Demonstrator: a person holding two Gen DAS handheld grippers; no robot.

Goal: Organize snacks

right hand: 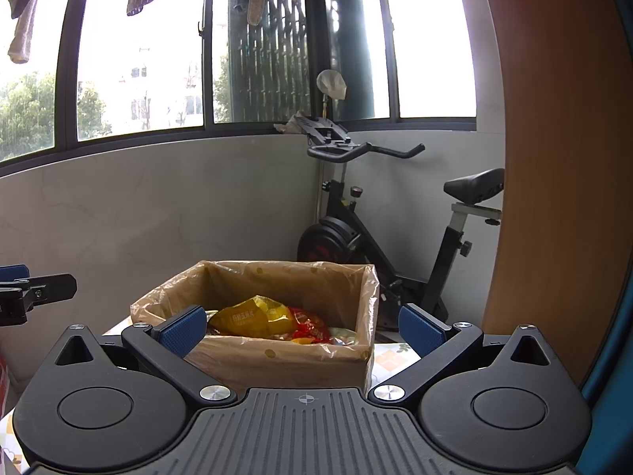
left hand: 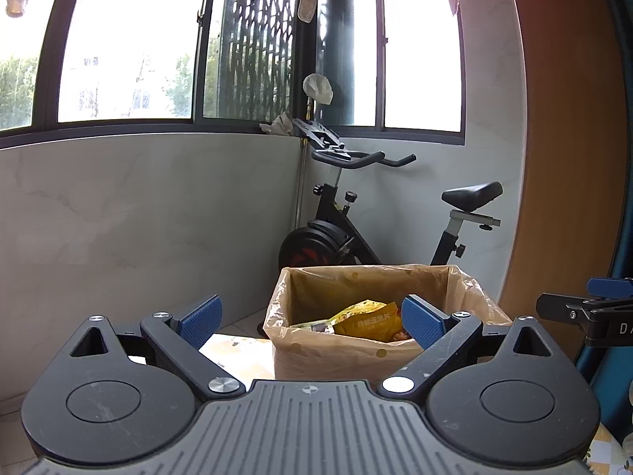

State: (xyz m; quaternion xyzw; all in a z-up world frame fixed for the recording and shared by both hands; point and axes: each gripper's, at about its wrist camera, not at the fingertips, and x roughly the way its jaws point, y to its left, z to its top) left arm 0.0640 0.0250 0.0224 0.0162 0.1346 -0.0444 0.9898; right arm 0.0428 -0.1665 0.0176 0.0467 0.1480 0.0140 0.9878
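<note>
Cardboard box, lined w/ a clear plastic bag, is sitting lower centre of the right wrist view and centre-right of the left wrist view. Inside it a yellow snack pack is lying on top, w/ a red pack touching it on the right; in the left wrist view the yellow pack is showing just above the near rim. Box top is standing open, bag folded out over all four edges.

Right gripper is hovering in front of the near rim, blue pads spread wide & holding nothing; left pad is overlapping the box's near-left corner, right pad is sitting past the box's right edge. Left gripper is likewise gaping wide & empty, w/ its right pad in front of the box opening, left pad over open space to the left.

Patterned tablecloth is peeking out beside the box. Behind, an exercise bike is standing close to the box's far right side; grey wall and windows are filling the upper left. A wooden panel is closing in along the right edge.
</note>
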